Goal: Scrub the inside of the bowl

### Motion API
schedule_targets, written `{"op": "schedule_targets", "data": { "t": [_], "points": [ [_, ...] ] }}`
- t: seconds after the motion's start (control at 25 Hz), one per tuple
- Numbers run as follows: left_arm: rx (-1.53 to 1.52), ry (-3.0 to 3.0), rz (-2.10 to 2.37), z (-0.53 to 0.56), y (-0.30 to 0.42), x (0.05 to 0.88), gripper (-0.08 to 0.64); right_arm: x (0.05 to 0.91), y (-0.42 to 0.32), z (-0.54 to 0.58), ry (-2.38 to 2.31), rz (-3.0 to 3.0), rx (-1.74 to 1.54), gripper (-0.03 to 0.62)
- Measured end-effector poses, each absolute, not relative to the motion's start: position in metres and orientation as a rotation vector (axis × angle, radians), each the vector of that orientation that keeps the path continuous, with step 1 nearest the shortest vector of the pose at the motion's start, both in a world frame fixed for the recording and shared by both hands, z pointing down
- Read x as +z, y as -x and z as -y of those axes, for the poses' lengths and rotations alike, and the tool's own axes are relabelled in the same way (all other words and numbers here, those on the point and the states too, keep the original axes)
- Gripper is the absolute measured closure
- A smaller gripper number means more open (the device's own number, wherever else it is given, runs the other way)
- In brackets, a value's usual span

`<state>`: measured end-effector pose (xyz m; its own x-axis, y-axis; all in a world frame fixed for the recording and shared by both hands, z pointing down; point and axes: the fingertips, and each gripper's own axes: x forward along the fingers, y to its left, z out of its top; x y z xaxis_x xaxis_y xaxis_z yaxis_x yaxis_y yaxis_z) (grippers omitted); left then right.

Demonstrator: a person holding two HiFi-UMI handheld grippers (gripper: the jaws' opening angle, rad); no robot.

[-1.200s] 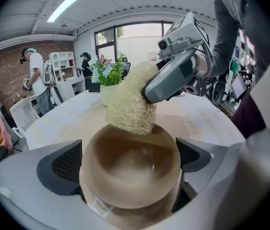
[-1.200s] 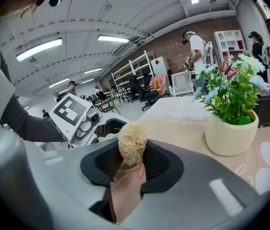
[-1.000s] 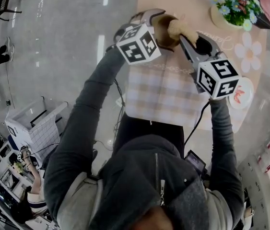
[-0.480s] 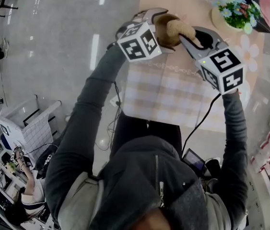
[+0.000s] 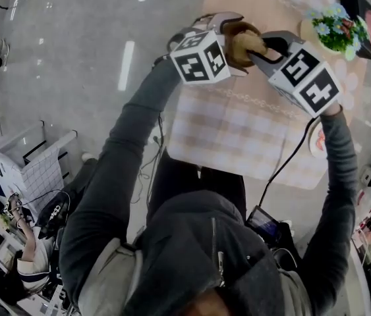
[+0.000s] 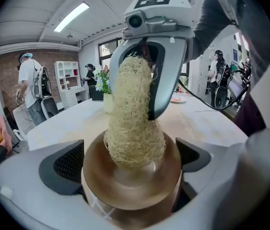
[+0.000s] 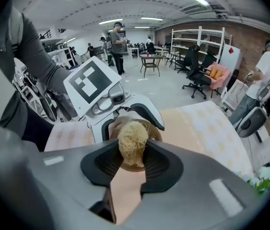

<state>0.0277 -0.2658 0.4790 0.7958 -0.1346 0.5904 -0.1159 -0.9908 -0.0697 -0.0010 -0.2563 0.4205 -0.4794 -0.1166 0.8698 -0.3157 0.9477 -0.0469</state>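
A brown bowl (image 5: pixel 239 52) is held above the table's far end, tilted toward the right, with my left gripper (image 5: pixel 223 33) shut on its rim. In the left gripper view the bowl (image 6: pixel 130 178) sits between the jaws with its glossy inside facing up. A pale straw-coloured loofah scrubber (image 6: pixel 132 123) presses into the bowl's bottom. My right gripper (image 5: pixel 262 47) is shut on the scrubber (image 7: pixel 132 143), whose tip pokes past the jaws into the bowl (image 7: pixel 150 128).
Below the grippers lies a table with a pink checkered cloth (image 5: pixel 238 133). A pot of flowers (image 5: pixel 339 28) stands at the far right and a small white plate (image 5: pixel 316 141) at the right edge. People and office chairs stand in the room behind.
Both grippers have shifted a little to the right. The right gripper has swung round and pushed the scrubber deeper into the bowl.
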Motion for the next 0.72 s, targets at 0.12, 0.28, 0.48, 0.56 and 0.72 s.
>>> {"op": "schedule_targets", "data": {
  "t": [0.12,0.28,0.48,0.56,0.72],
  "points": [
    [-0.968,2.947,-0.206,0.266,-0.028,0.478,-0.035,0.424,-0.005,0.254,-0.243,1.996,0.192,0.483],
    [-0.963,2.950,-0.207,0.266,-0.027,0.479,-0.035,0.430,-0.014,0.252,-0.194,1.920,0.136,0.484],
    [-0.952,2.952,-0.209,0.267,-0.028,0.478,-0.037,0.433,-0.015,0.248,-0.185,1.914,0.201,0.486],
    [-0.953,2.952,-0.209,0.266,-0.028,0.479,-0.038,0.434,-0.015,0.247,-0.181,1.911,0.215,0.486],
    [-0.948,2.953,-0.213,0.266,-0.028,0.478,-0.038,0.436,-0.011,0.242,-0.158,1.903,0.236,0.488]
  ]
}}
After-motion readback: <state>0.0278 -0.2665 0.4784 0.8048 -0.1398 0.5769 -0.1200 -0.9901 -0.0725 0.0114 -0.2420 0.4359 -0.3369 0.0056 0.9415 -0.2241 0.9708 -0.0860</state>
